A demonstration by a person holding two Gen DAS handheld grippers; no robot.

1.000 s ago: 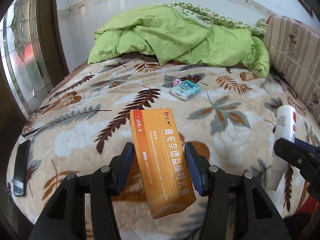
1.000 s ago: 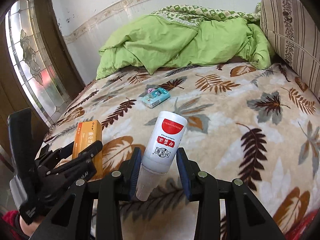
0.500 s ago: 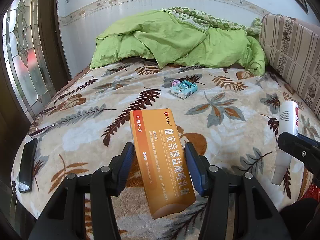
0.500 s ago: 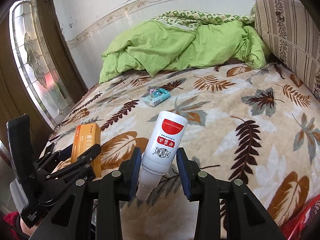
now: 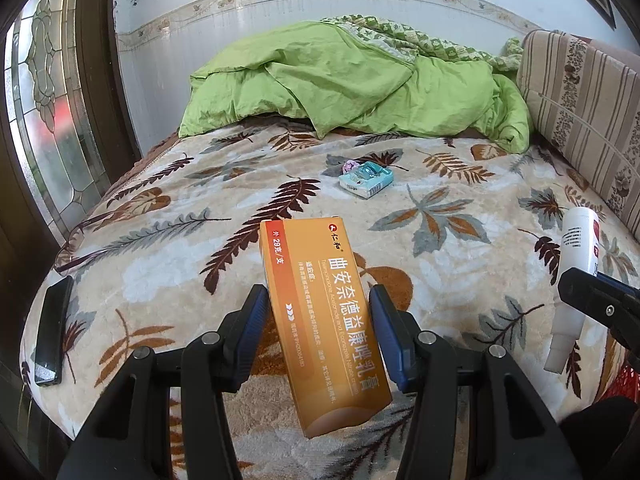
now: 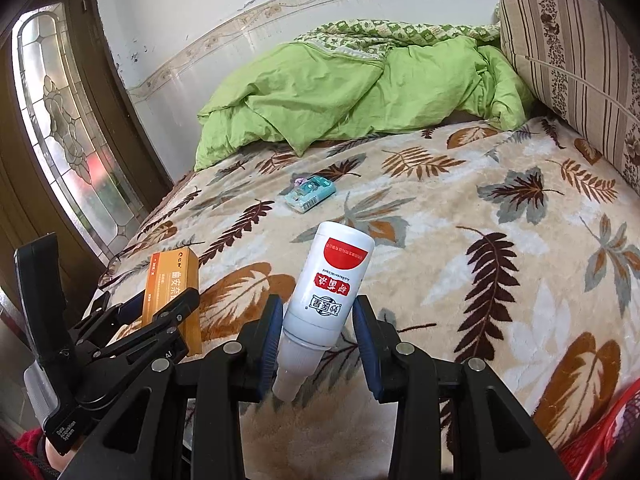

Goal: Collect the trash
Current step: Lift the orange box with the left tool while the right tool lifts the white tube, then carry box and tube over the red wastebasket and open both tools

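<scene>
Clamping a long orange carton [image 5: 324,320], the left gripper [image 5: 318,332] has its blue pads pressed against the box's two long sides, the jaws parted only by the carton's width. The carton is a flat ointment box, orange with a red band down its left edge and white Chinese lettering running lengthwise. Its long axis runs near to far, the far end tipped slightly left, the near end bulging below the fingers.

The right gripper [image 6: 318,332] is closed in the same way on a white spray bottle [image 6: 328,300], pads touching its body on both sides. The bottle bears a red patch and red and dark characters that read upside down. It is held inverted: its flat base points up and far, leaning right, and its narrow translucent nozzle end points down and near.

Both items are held above the leaf-patterned blanket [image 6: 460,240] near the bed's near edge, carton on the left, bottle on the right. Farther out on the blanket lies a small teal packet [image 5: 366,179], well apart from both.
</scene>
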